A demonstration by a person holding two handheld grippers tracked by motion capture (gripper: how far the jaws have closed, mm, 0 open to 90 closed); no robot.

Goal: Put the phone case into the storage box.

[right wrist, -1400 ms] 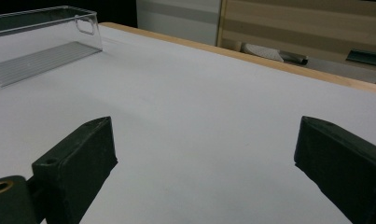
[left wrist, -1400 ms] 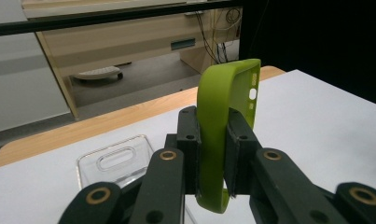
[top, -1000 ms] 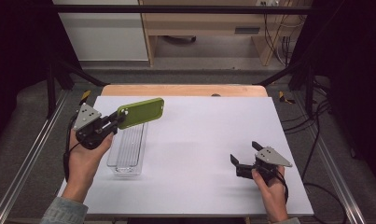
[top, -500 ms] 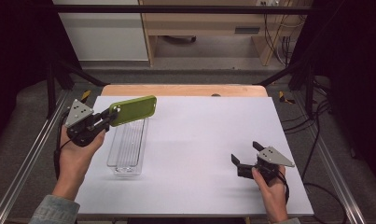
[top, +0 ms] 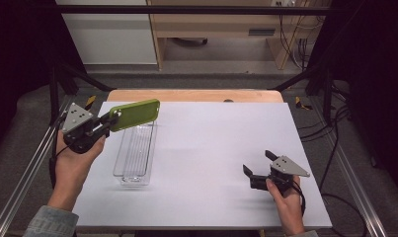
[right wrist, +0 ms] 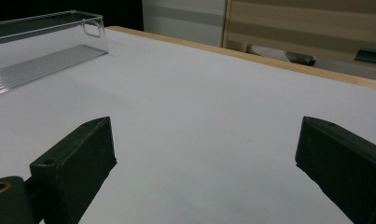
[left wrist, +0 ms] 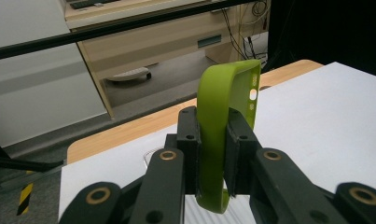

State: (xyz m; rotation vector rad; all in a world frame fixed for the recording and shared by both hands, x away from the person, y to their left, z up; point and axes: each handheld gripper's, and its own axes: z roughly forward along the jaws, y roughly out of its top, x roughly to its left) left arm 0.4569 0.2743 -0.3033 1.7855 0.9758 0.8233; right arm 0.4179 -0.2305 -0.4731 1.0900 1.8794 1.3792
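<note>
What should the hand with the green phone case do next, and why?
Probably lower it into the clear bin. The left gripper is shut on the green phone case, holding it above the bin's far end, and the bin looks empty.

Right gripper (right wrist: 204, 154): jaws set wide apart, nothing between them, low over white table surface (right wrist: 209, 107). Clear plastic tray (right wrist: 41, 46) at upper left, ribbed floor, handle cut-out in near end wall, standing on table well apart from jaws. Wooden table edge (right wrist: 288, 65) running diagonally behind. Light wooden furniture (right wrist: 311, 28) beyond.
</note>
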